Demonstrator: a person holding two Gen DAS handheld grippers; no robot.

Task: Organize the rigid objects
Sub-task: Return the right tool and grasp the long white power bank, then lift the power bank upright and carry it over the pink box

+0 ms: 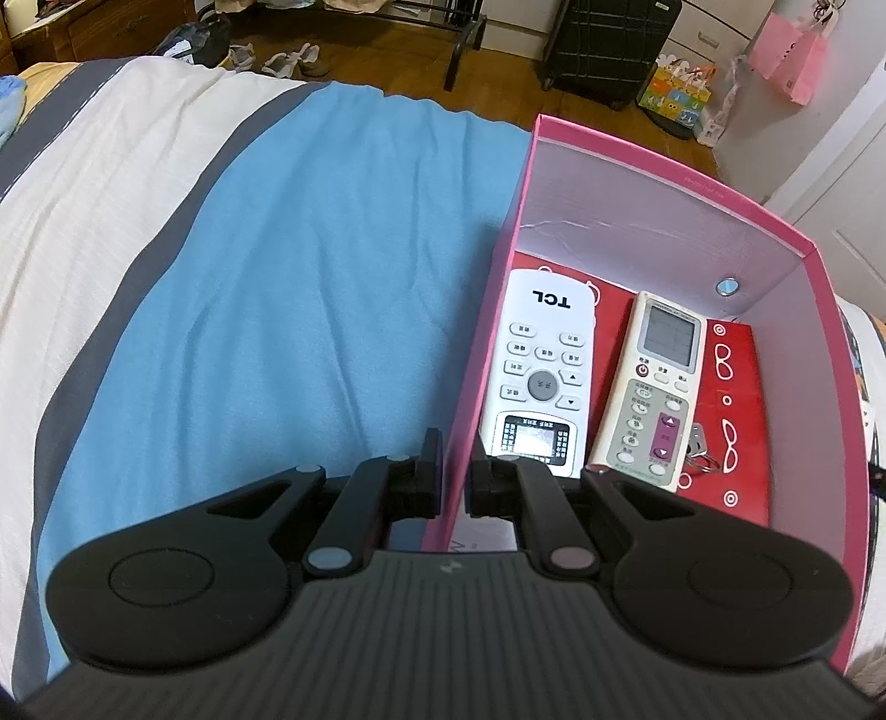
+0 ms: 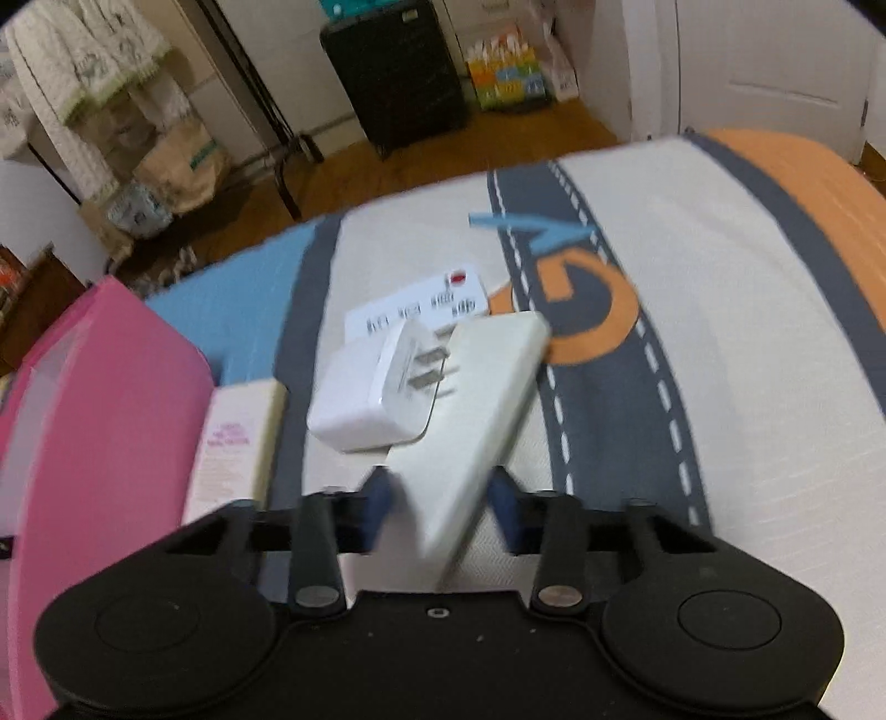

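My left gripper (image 1: 457, 471) is clamped on the near side wall of a pink box (image 1: 653, 160) on the bed (image 1: 310, 288). Inside lie a white TCL remote (image 1: 545, 376) and a cream remote (image 1: 653, 393), side by side. My right gripper (image 2: 443, 504) has a narrow gap, its blue pads flanking a cream remote's back end (image 2: 476, 421); blur hides contact. A white plug adapter (image 2: 376, 393) sits just beside it.

Black suitcase (image 1: 609, 44) on the wood floor. Colourful gift bag (image 1: 675, 94) just beside it; pink bag (image 1: 786, 55) hanging beyond.
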